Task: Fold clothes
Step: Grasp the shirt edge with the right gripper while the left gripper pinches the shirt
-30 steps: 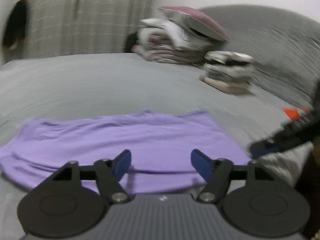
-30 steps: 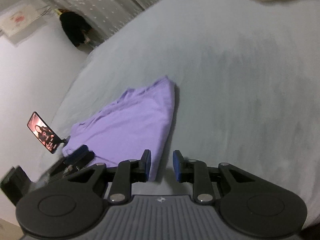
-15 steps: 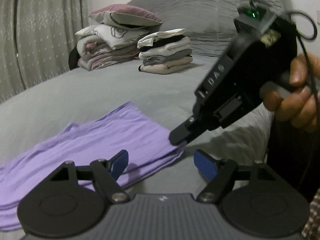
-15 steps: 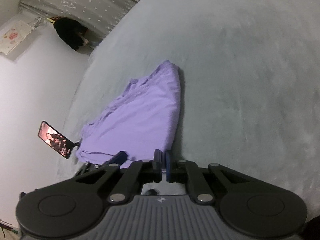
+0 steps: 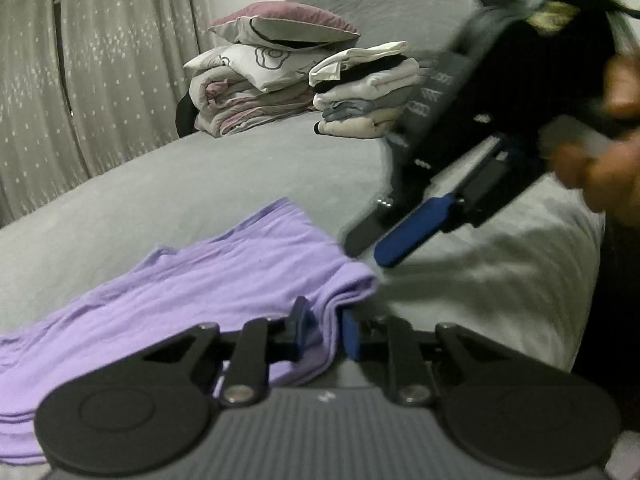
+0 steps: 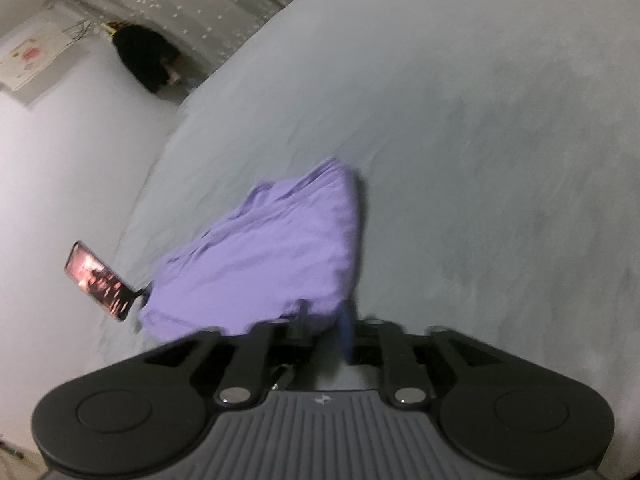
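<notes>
On bed [image 5: 240, 184], near its front edge, the purple garment [image 5: 224, 280] lies flat in several layers, already folded at least once. Its long side runs L-R across the left view.

L gripper [image 5: 322, 332]: jaws drawn in on the near right corner, w/ the layered edge pinched between the pads. R gripper [image 6: 324, 320]: tips at the same end of the garment. Cloth seems to run up between them in its own view, but there's blur, and from the left cam it looks just above the fabric. Can't tell if it's clamped.

Judgement: probably setting up a fold of this end over toward the far end, though it could equally be a final tidy of a finished fold.

To do it well:
- Catch ALL layers in each pinch, not just the top one, else the stack shears.
- Confirm R has a real bite before any lift.
- Keep both grips level & equally tensioned so the edge stays straight.
- Lift low, land edge on edge, then let go.

Folded stacks [image 5: 360, 92] sit well apart at the far side, and phone [image 6: 98, 280] stands just off the garment's other end, so mind it.
</notes>
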`<state>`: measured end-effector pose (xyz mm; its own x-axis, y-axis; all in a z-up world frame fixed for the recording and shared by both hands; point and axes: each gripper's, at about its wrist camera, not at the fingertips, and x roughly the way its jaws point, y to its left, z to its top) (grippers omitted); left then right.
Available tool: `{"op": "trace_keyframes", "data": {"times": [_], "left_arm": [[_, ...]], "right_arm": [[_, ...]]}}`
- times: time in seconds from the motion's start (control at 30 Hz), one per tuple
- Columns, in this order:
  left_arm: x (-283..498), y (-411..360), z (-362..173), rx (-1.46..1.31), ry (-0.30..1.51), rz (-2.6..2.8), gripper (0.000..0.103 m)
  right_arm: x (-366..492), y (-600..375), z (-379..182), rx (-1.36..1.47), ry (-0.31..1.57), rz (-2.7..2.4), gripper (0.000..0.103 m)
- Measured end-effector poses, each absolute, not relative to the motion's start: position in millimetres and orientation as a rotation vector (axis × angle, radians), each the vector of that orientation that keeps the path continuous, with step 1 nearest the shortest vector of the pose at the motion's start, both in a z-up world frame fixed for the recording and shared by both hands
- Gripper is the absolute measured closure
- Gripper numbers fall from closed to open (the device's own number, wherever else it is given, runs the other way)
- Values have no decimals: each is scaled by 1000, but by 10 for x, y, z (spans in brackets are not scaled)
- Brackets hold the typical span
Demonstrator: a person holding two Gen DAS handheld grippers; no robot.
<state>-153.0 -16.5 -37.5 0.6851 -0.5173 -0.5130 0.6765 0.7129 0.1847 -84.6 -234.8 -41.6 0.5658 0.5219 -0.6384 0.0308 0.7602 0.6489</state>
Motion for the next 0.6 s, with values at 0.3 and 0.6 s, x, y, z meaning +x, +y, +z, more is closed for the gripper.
{"op": "trace_keyframes", "data": {"times": [0.3,0.6], "left_arm": [[-1561,-220,-396,377,435,-669,85],[-1487,-317,-329,280,454,-653,96]], "right_arm": [[-352,-2353,-606,685,832,298,69],[-184,-2509,-808,869,753,238,97]]}}
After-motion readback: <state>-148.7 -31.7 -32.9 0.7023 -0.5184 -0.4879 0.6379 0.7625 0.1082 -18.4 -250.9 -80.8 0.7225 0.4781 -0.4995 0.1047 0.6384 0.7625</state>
